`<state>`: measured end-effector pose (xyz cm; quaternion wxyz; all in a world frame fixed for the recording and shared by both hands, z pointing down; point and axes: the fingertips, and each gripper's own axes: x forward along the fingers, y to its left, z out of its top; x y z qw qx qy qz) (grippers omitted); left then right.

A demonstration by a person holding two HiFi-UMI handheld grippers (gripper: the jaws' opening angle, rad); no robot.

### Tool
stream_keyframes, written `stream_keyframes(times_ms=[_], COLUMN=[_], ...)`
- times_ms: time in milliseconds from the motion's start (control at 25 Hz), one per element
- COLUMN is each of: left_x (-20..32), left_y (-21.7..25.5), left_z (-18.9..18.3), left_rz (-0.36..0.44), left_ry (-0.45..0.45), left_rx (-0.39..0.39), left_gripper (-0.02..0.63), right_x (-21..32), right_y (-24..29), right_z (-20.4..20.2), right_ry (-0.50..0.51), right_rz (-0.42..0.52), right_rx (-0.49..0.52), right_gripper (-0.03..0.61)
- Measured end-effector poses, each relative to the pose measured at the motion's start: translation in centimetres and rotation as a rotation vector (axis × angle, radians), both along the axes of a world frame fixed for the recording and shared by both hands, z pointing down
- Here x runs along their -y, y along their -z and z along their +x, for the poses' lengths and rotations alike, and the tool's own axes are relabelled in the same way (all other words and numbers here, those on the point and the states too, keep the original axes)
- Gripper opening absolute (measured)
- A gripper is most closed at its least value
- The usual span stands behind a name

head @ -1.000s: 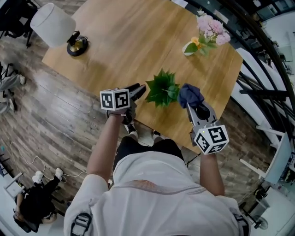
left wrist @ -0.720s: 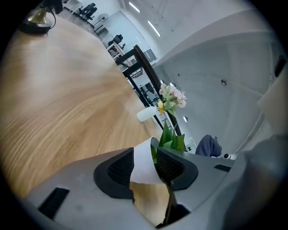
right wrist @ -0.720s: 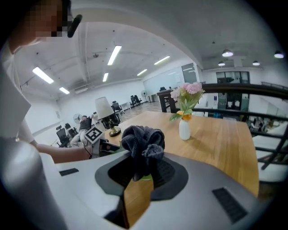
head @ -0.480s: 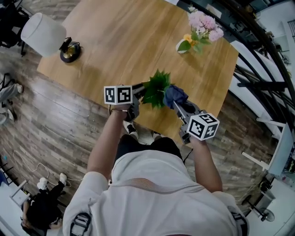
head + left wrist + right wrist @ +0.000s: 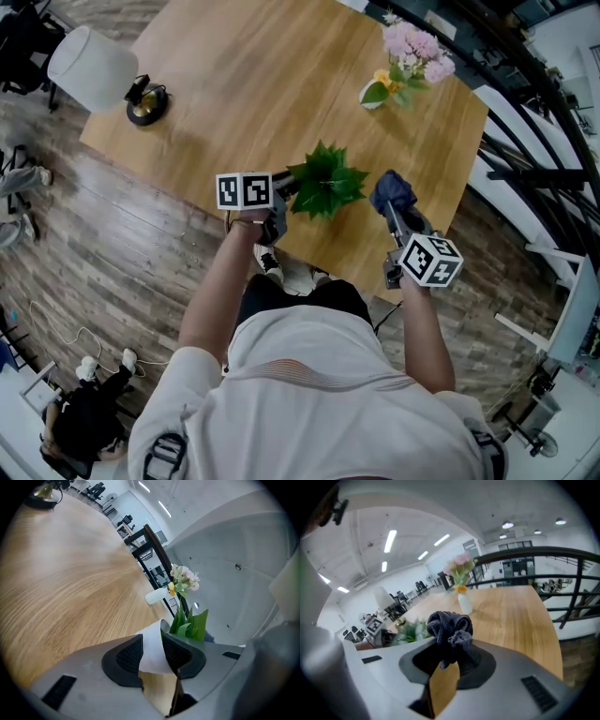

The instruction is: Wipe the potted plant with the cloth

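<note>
A small potted plant [image 5: 324, 179] with spiky green leaves stands near the front edge of the wooden table [image 5: 253, 84]. My left gripper [image 5: 286, 185] reaches it from the left. In the left gripper view its white pot [image 5: 151, 646] sits between the closing jaws, touching both black pads [image 5: 129, 656], with leaves [image 5: 190, 625] just beyond. My right gripper [image 5: 395, 203] is right of the plant, apart from the leaves, shut on a bunched dark blue cloth [image 5: 391, 189]. In the right gripper view the cloth [image 5: 450, 630] bulges above the gripper [image 5: 450, 657].
A white-shaded lamp [image 5: 97, 60] on a brass base stands at the table's far left corner. A white vase of pink flowers [image 5: 410, 58] stands at the far right. A dark railing [image 5: 530, 122] runs past the table's right side. Someone sits on the floor [image 5: 80, 412] at lower left.
The left gripper moved right, up to the plant's pot. The right gripper brought the cloth against the leaves, then drew it off to the right.
</note>
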<state>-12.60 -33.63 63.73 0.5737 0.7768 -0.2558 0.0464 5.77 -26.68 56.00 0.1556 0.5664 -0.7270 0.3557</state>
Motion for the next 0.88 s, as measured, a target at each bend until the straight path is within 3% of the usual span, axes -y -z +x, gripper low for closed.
stream_keyframes(times_ms=[80, 160, 280, 400, 480, 600, 720, 880], left_x=[0.0, 0.0, 0.0, 0.1, 0.1, 0.1, 0.1, 0.1], left_y=[0.0, 0.0, 0.0, 0.0, 0.0, -0.1, -0.1, -0.2], left_z=[0.0, -0.1, -0.1, 0.0, 0.0, -0.1, -0.2, -0.1], left_rz=[-0.002, -0.004, -0.003, 0.0, 0.0, -0.001, -0.001, -0.005], left_ry=[0.008, 0.016, 0.024, 0.03, 0.034, 0.04, 0.041, 0.038], left_rx=[0.002, 0.003, 0.003, 0.005, 0.002, -0.002, 0.0, -0.001], left_gripper=[0.13, 0.13, 0.13, 0.13, 0.13, 0.13, 0.13, 0.13], right_x=[0.3, 0.2, -0.9, -2.3, -3.1, -4.0, -4.4, -2.5], right_y=[4.5, 6.8, 5.0, 0.1, -2.4, -4.3, -5.5, -2.4], right_z=[-2.4, -6.5, -12.6, -15.0, -13.8, -9.7, -5.2, -1.1], right_ry=[0.089, 0.225, 0.397, 0.462, 0.426, 0.287, 0.168, 0.078], right_rz=[0.138, 0.19, 0.095, -0.022, -0.068, -0.118, -0.152, -0.049], right_rx=[0.049, 0.148, 0.299, 0.264, 0.224, 0.24, 0.189, 0.105], right_gripper=[0.13, 0.13, 0.13, 0.13, 0.13, 0.132, 0.13, 0.13])
